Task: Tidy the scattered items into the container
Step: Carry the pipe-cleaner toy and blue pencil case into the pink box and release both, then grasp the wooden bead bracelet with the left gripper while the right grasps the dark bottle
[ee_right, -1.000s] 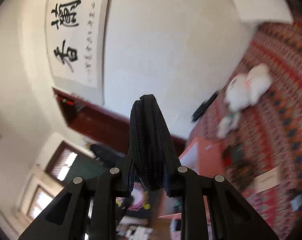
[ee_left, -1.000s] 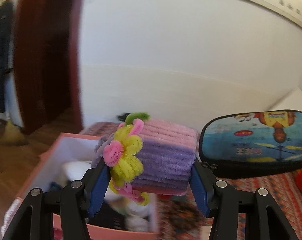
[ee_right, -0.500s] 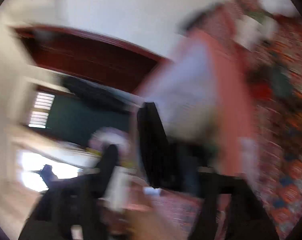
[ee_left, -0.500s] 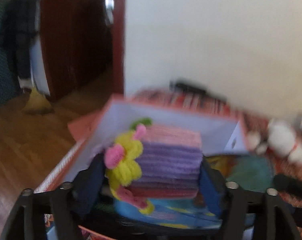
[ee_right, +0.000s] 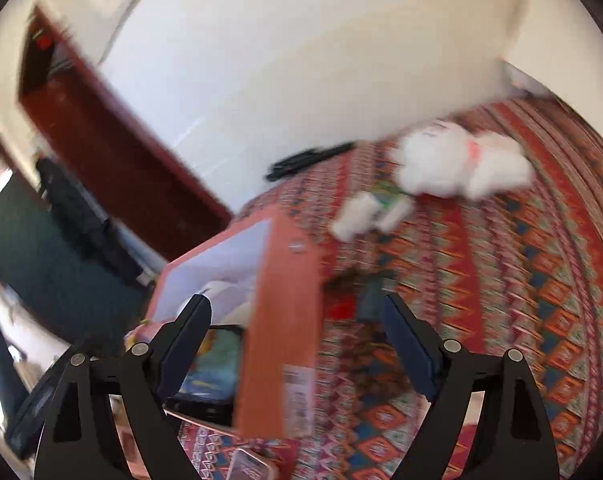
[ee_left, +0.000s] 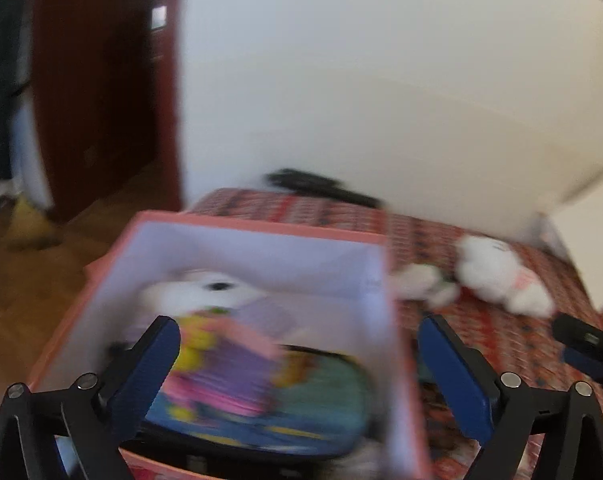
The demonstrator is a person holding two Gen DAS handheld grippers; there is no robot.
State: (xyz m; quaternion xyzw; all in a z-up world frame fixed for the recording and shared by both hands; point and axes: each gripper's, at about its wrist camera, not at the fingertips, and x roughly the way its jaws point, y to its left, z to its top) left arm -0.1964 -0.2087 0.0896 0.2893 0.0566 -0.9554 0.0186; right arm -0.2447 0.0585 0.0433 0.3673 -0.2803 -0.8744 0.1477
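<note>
Both my claws gape, holding nothing: left claw (ee_left: 297, 364), right claw (ee_right: 297, 340). The purple plush block (ee_left: 225, 364) lies atop the printed pouch (ee_left: 325, 400) inside the pink box (ee_left: 257, 222), lower centre.

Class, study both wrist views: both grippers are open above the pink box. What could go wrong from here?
1. The purple fuzzy block lies loosely on the blue pouch inside the pink box; it may roll.
2. The right gripper straddles the box wall and could knock it.
3. The white plush toy remains outside on the patterned cloth.
</note>
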